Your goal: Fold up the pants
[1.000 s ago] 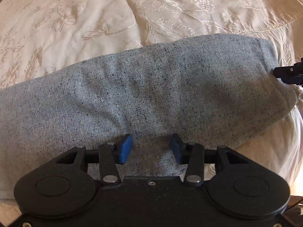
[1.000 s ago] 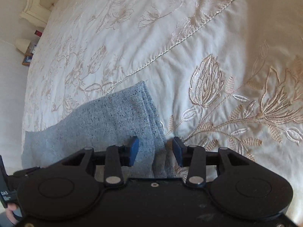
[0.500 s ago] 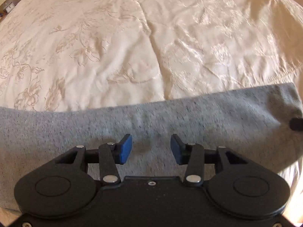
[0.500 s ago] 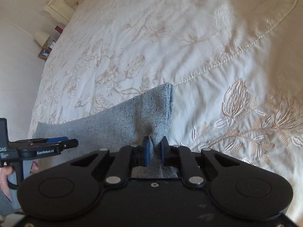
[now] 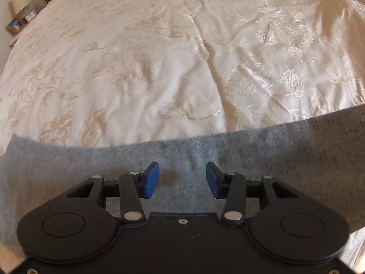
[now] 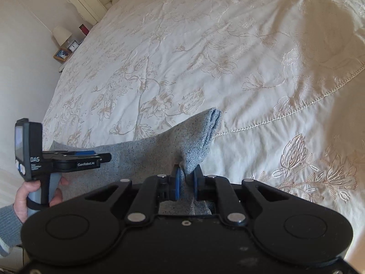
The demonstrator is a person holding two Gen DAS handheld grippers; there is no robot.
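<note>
The grey pants (image 6: 159, 153) lie across the near edge of the bed (image 6: 205, 57), on its cream embroidered cover. In the right wrist view they run from about 9 o'clock in to the centre, where one end rises in a bunched peak toward 12 o'clock.

The right tool (image 6: 186, 181) is clamped on that end: its blue pads are pressed together with a pinch of grey cloth between them, and the fabric above the pinch stands up off the cover. The left tool (image 5: 182, 180) is spread apart, its pads wide with nothing between them, hanging just over the flat middle of the pants (image 5: 251, 159), which fill the lower half of its view from 9 to 3 o'clock. Whether its pads touch the cloth I cannot tell. In the right wrist view the same left tool (image 6: 100, 156) shows at 9 o'clock, held by the person's hand (image 6: 34, 194).

This looks like the start of a fold: one end gripped and raised, the rest flat. The next move likely calls for the left tool to take hold of or pin the cloth, then the right tool to carry its end over toward 9 o'clock, keeping the edges lined up.
</note>
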